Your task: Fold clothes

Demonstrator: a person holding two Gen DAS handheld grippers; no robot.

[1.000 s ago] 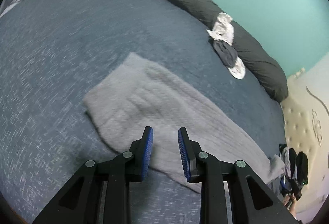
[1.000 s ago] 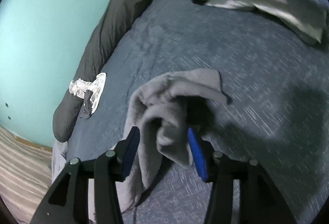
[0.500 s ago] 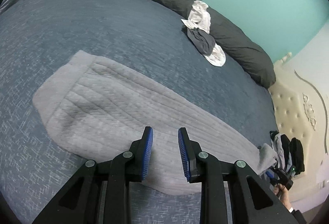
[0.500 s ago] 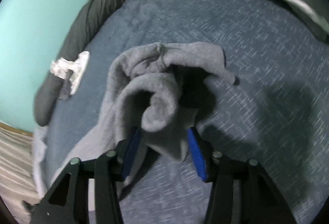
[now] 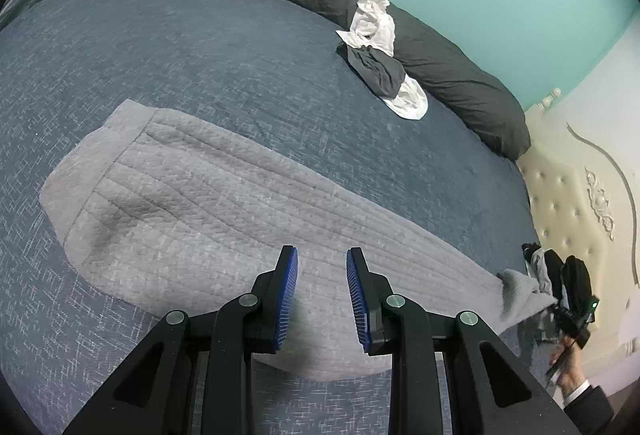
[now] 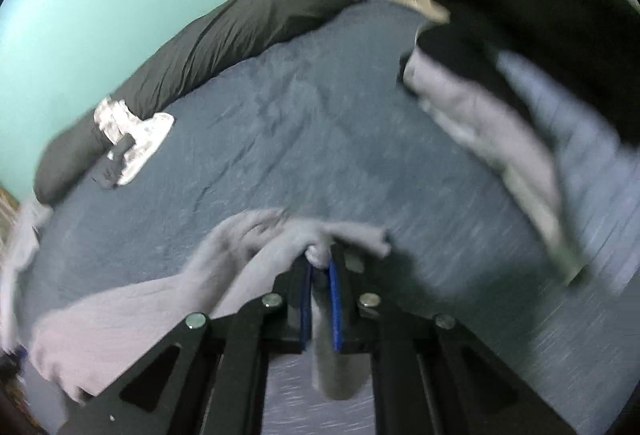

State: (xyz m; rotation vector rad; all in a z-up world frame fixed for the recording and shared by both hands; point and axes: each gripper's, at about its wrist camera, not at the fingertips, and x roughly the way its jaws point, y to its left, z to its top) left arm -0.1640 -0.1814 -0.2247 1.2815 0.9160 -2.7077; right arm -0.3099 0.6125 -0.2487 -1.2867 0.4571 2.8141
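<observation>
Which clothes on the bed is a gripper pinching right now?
The big grey garment. The right gripper is closed on its bunched end. The small white and dark clothes lie untouched against the long dark pillow.

No readable text, labels, brands, numbers or signs in either view.

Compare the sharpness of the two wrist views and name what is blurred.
Left wrist view: sharp, the grey garment showing its ribbed texture, though fisheye bends the bed. Right wrist view: motion-blurred; bedspread streaked, pale clothes smeared, only the right gripper, shut on grey cloth, fairly crisp.
</observation>
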